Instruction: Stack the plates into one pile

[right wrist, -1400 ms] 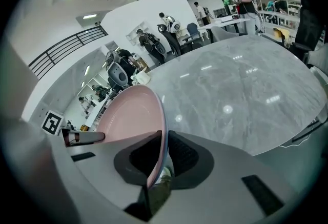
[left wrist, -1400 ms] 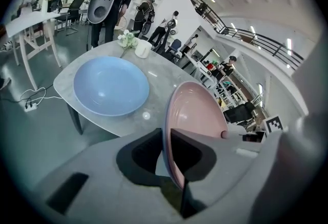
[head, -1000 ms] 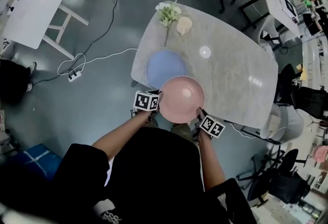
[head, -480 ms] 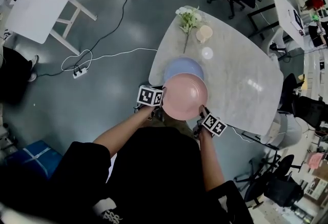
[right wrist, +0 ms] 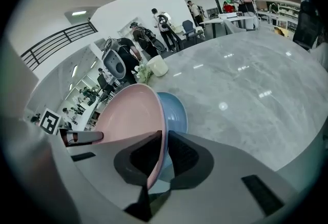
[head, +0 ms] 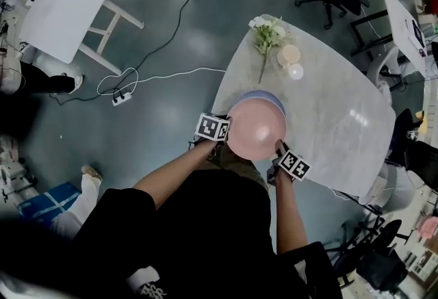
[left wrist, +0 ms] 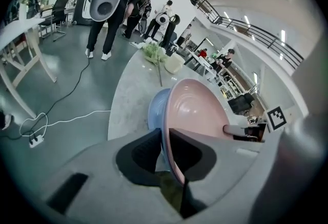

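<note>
Holding the pink plate by opposite rims, the left gripper and right gripper each have their jaws drawn narrow, pinching its thin edge. The pink plate hangs over the blue plate, which sits near the table's near-left edge and shows only as a far sliver. Whether the two plates touch cannot be told. The step looks like setting pink on blue. The next move likely calls for lowering it level and centred, then parting both pairs of jaws and withdrawing sideways.
</note>
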